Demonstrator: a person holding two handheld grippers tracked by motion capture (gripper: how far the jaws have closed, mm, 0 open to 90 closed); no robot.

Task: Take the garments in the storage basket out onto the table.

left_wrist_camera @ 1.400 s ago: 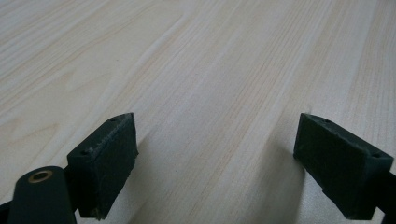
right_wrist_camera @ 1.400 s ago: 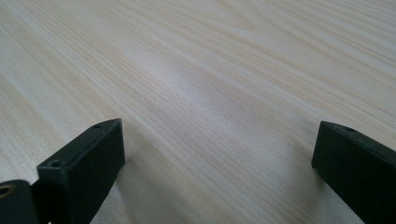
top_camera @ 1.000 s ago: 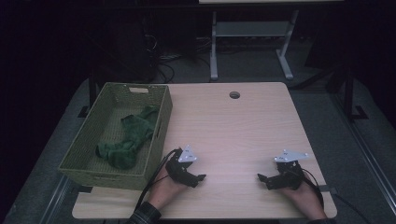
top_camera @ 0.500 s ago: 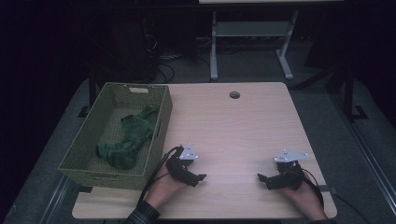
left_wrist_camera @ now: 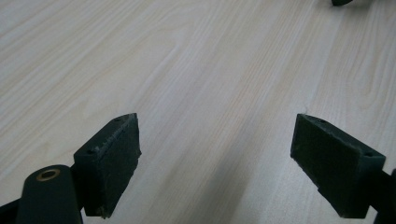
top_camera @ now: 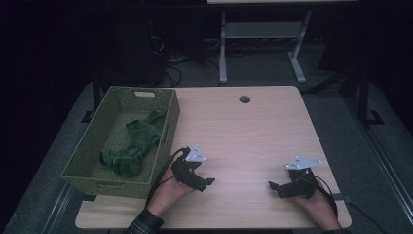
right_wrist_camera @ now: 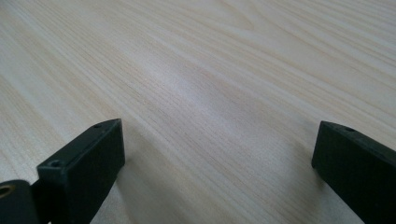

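My basket [top_camera: 163, 131] sits at the far-left part of the table [top_camera: 253, 131]. It is an oblong box of olive-green woven mesh with sloping walls and a handle slot in its far end. Inside it lies a dark green cloth [top_camera: 134, 146], soft and crumpled, stretched along the basket floor from the far right corner toward the near left.

My left tongs [top_camera: 207, 183] rest just beside the basket's near right corner, low over bare pale wood with fine straight grain. Their flat black pads are spread wide with nothing between them [left_wrist_camera: 215, 163]. My right tongs [top_camera: 273, 187] lie well away from the basket, near the table's right front edge, likewise wide open and empty [right_wrist_camera: 217, 168], pointing back toward the basket. Each carries a grey three-cornered plate on top.
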